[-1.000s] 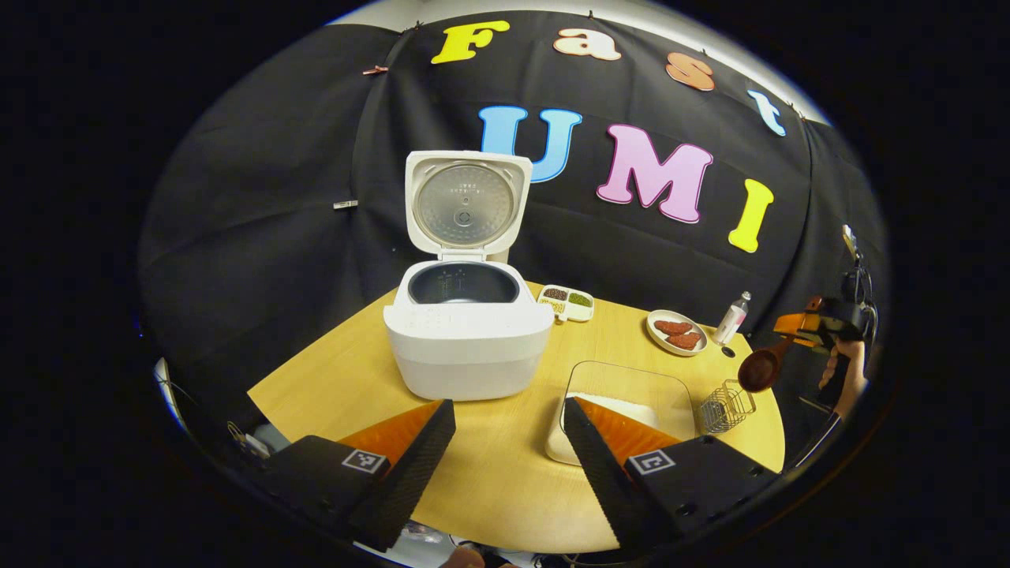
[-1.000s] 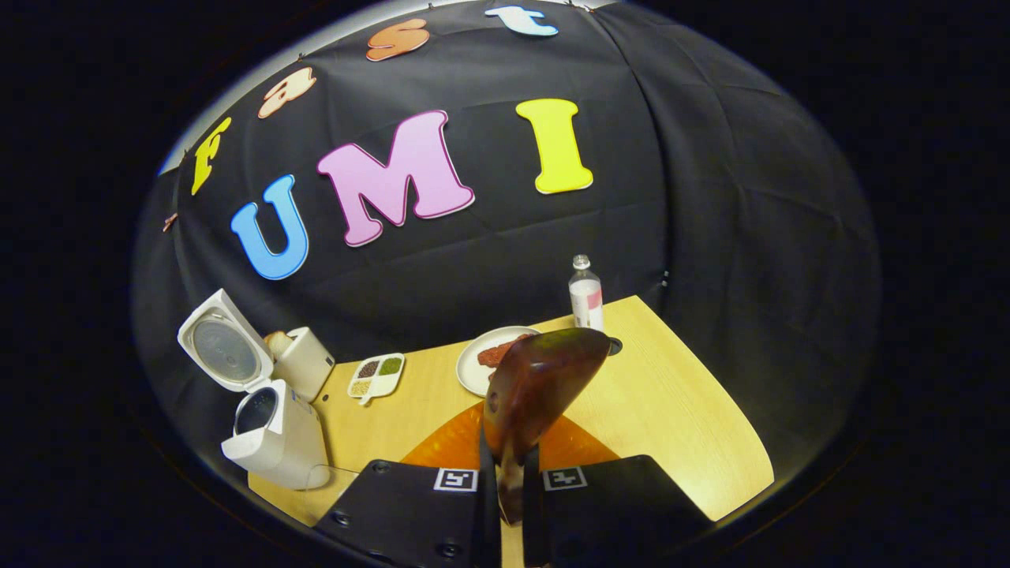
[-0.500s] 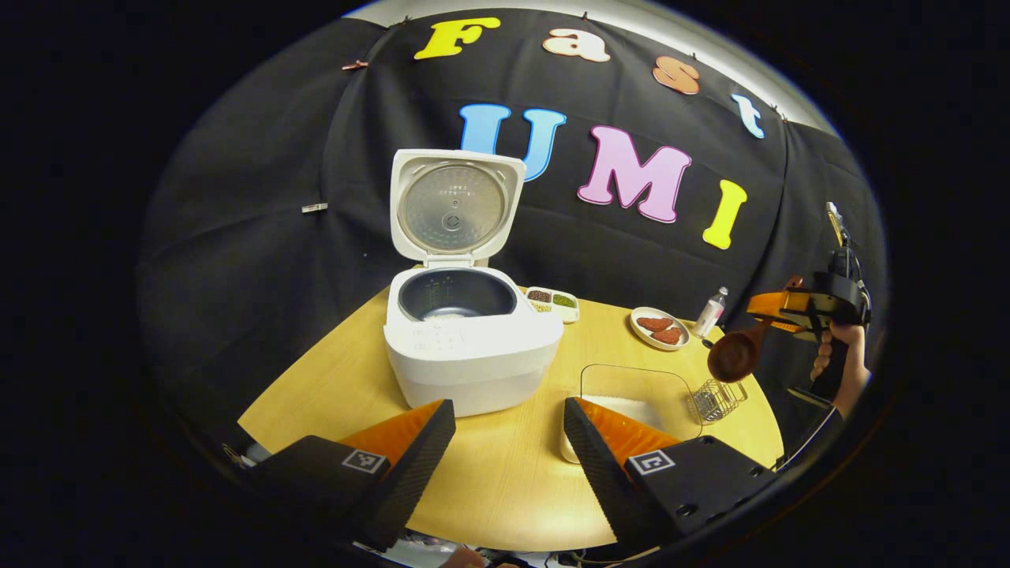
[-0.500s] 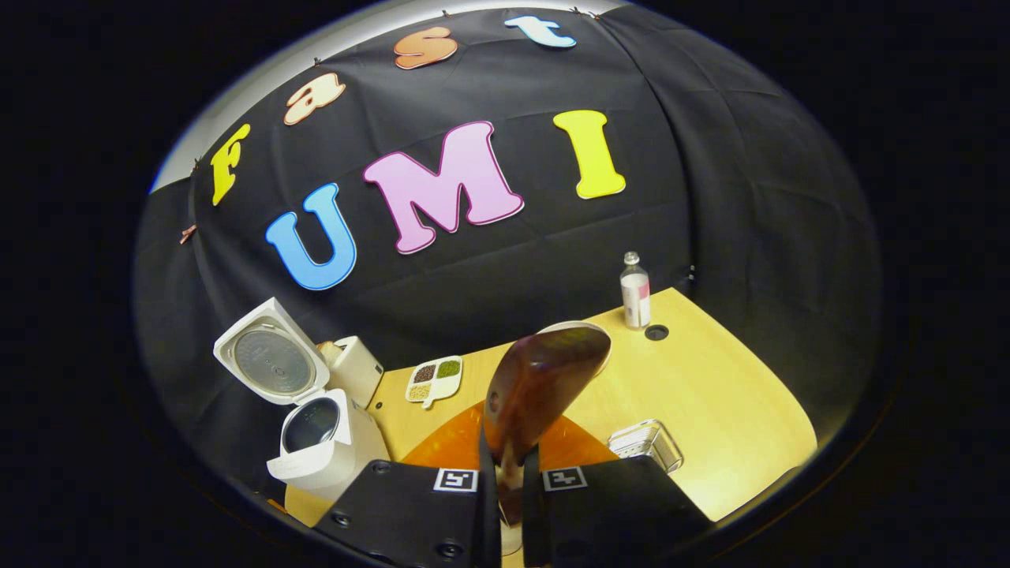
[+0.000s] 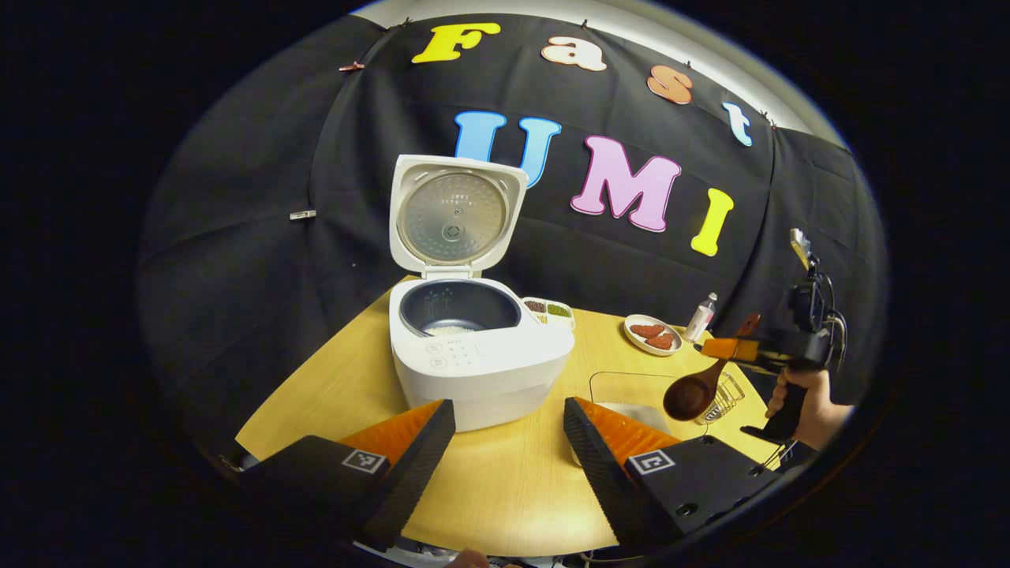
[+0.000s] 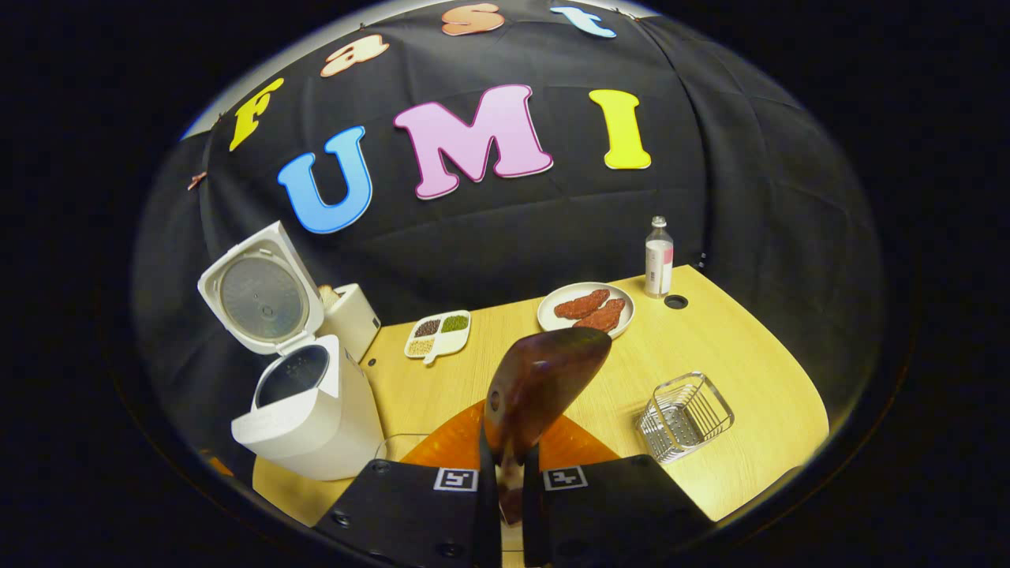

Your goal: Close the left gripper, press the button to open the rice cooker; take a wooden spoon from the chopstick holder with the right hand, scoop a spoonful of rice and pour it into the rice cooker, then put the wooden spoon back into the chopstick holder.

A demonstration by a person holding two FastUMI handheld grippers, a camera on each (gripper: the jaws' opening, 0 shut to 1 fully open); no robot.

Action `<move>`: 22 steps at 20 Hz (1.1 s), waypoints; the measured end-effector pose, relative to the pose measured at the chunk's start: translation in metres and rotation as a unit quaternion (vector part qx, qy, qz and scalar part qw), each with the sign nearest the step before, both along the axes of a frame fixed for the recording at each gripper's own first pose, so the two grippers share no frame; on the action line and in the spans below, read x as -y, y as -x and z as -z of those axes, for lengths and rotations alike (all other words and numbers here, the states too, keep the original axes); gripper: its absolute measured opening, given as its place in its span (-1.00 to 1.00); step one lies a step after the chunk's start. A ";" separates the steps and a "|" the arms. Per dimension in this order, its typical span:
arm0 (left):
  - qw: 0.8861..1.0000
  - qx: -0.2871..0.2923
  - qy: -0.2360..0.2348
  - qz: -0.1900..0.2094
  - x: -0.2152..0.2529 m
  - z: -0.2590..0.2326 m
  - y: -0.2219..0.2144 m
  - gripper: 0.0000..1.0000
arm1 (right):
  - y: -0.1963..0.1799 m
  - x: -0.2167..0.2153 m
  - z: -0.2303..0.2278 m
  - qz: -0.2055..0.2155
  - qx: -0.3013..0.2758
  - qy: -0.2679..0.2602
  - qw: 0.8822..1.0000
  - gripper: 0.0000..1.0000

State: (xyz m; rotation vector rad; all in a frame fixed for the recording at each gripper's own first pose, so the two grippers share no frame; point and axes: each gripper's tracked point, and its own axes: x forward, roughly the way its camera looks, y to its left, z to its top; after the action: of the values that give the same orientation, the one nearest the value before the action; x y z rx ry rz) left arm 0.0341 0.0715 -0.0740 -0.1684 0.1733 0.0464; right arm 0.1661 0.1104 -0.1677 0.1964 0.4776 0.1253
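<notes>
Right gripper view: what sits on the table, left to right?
Rice cooker with its lid up → divided dish of grains → plate of red pieces → bottle → wire chopstick holder. The wooden spoon held in the right hand-held gripper is left out.

I see even overhead light, a bright desk (image 5: pixel 505 481), strong fisheye bending at the edges, and sharp focus.
</notes>
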 end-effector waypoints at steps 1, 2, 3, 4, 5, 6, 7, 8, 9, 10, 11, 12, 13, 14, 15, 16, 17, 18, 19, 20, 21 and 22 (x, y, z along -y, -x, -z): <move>1.000 0.001 -0.003 0.001 -0.004 0.002 0.001 0.92 | 0.001 -0.003 0.009 -0.001 0.000 0.012 1.000 -0.70; 1.000 -0.004 -0.005 -0.001 -0.009 0.007 0.001 0.91 | 0.002 -0.005 0.016 -0.002 0.001 0.026 1.000 -0.70; 1.000 -0.010 -0.006 -0.003 -0.014 0.013 0.003 0.92 | 0.002 -0.006 0.021 -0.003 0.006 0.043 0.999 -0.70; 1.000 -0.015 -0.004 -0.006 -0.019 0.016 0.004 0.92 | 0.001 -0.007 0.025 -0.005 0.016 0.061 0.998 -0.70; 1.000 -0.016 0.000 -0.008 -0.022 0.017 0.005 0.92 | 0.001 -0.008 0.028 -0.008 0.026 0.081 0.996 -0.70; 1.000 -0.017 0.005 -0.009 -0.023 0.019 0.006 0.92 | 0.002 -0.008 0.034 -0.011 0.031 0.101 0.994 -0.70; 1.000 -0.018 0.011 -0.011 -0.024 0.021 0.008 0.92 | 0.004 -0.011 0.043 -0.015 0.028 0.113 0.993 -0.70; 1.000 -0.018 0.014 -0.013 -0.024 0.023 0.009 0.92 | 0.010 -0.016 0.051 -0.019 0.018 0.114 0.993 -0.70; 1.000 -0.018 0.016 -0.014 -0.024 0.024 0.010 0.92 | 0.014 -0.021 0.053 -0.019 0.016 0.108 0.994 -0.70; 1.000 -0.018 0.019 -0.016 -0.024 0.024 0.011 0.92 | 0.017 -0.023 0.053 -0.013 0.017 0.102 0.995 -0.78; 0.999 -0.017 0.022 -0.016 -0.023 0.025 0.013 0.92 | 0.022 -0.026 0.054 -0.008 0.015 0.096 0.995 -0.70; 0.999 -0.017 0.025 -0.017 -0.022 0.026 0.014 0.92 | 0.028 -0.031 0.057 -0.008 0.008 0.085 0.996 -0.70; 0.999 -0.018 0.028 -0.017 -0.021 0.027 0.016 0.92 | 0.035 -0.039 0.062 -0.010 -0.003 0.074 0.997 -0.70; 0.999 -0.021 0.030 -0.017 -0.020 0.029 0.017 0.94 | 0.042 -0.045 0.064 -0.012 -0.014 0.064 0.998 -0.70; 0.999 -0.024 0.031 -0.018 -0.020 0.032 0.019 0.92 | 0.047 -0.051 0.066 -0.015 -0.022 0.057 0.998 -0.70; 0.999 -0.026 0.032 -0.020 -0.021 0.033 0.021 0.92 | 0.050 -0.056 0.066 -0.019 -0.027 0.051 0.998 -0.70; 0.999 -0.028 0.034 -0.021 -0.021 0.035 0.022 0.91 | 0.053 -0.059 0.067 -0.018 -0.032 0.044 0.998 -0.70; 0.999 -0.029 0.036 -0.023 -0.021 0.035 0.024 0.92 | 0.054 -0.063 0.068 -0.015 -0.041 0.033 0.999 -0.70; 0.999 -0.030 0.039 -0.024 -0.022 0.036 0.025 0.94 | 0.056 -0.067 0.069 -0.010 -0.053 0.015 0.998 -0.70; 0.998 -0.032 0.042 -0.024 -0.022 0.038 0.027 0.92 | 0.057 -0.071 0.070 -0.003 -0.065 -0.006 0.998 -0.69; 0.998 -0.034 0.044 -0.024 -0.021 0.040 0.028 0.92 | 0.057 -0.073 0.070 0.006 -0.078 -0.027 0.997 -0.69; 0.998 -0.034 0.047 -0.025 -0.022 0.040 0.029 0.91 | 0.058 -0.074 0.069 0.015 -0.091 -0.047 0.995 -0.69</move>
State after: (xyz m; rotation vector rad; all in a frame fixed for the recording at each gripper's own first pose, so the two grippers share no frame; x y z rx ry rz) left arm 0.0054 0.0938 -0.1143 -0.2652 0.2398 0.0950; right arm 0.1084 0.1846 -0.2370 0.3098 0.6513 0.1011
